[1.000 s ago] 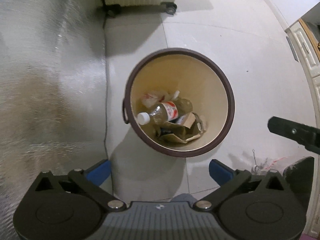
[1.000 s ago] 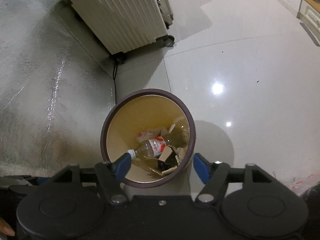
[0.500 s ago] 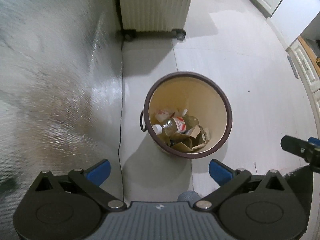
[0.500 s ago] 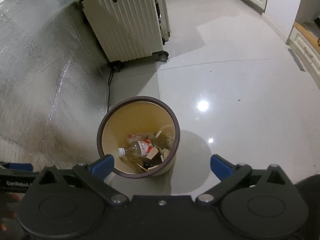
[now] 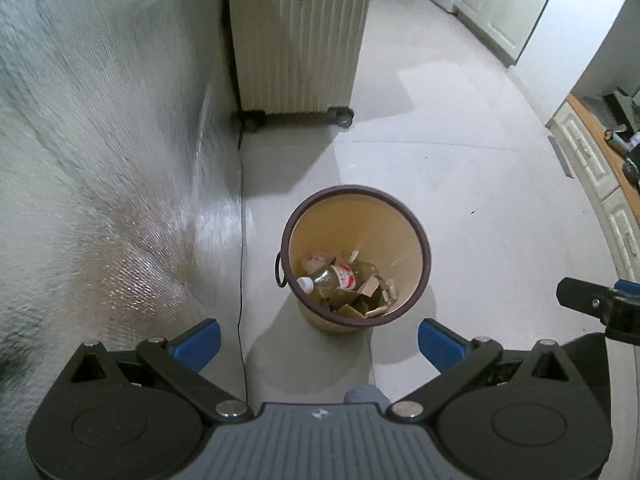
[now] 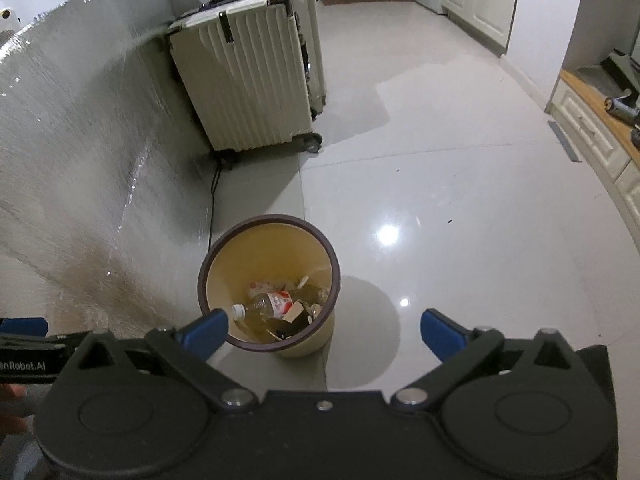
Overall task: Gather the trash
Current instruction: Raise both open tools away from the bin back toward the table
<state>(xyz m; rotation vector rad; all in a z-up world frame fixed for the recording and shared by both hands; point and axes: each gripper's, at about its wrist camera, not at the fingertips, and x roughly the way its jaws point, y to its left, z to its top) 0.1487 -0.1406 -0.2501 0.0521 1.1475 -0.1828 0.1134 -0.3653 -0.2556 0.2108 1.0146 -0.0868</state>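
Observation:
A beige trash bin with a dark brown rim (image 5: 416, 236) (image 6: 210, 268) stands on the floor. Inside it lie a clear plastic bottle with a red and white label (image 5: 334, 278) (image 6: 272, 304), cardboard scraps (image 5: 368, 300) and crumpled wrappers. My left gripper (image 5: 318, 342) is open and empty, held well above and in front of the bin. My right gripper (image 6: 324, 330) is open and empty, above the bin's near side. The right gripper's finger (image 5: 588, 300) shows at the right edge of the left wrist view.
A cream ribbed suitcase on wheels (image 5: 296, 40) (image 6: 248, 76) stands behind the bin. A silvery foil-covered wall (image 5: 100, 160) runs along the left, with a thin black cable at its foot. White cabinets (image 5: 592, 160) line the right. Glossy tiled floor (image 6: 440, 200) surrounds the bin.
Both grippers have risen and pulled back from the bin, which now looks smaller and farther. The right gripper's jaws have opened wider. The bin's contents have not moved.

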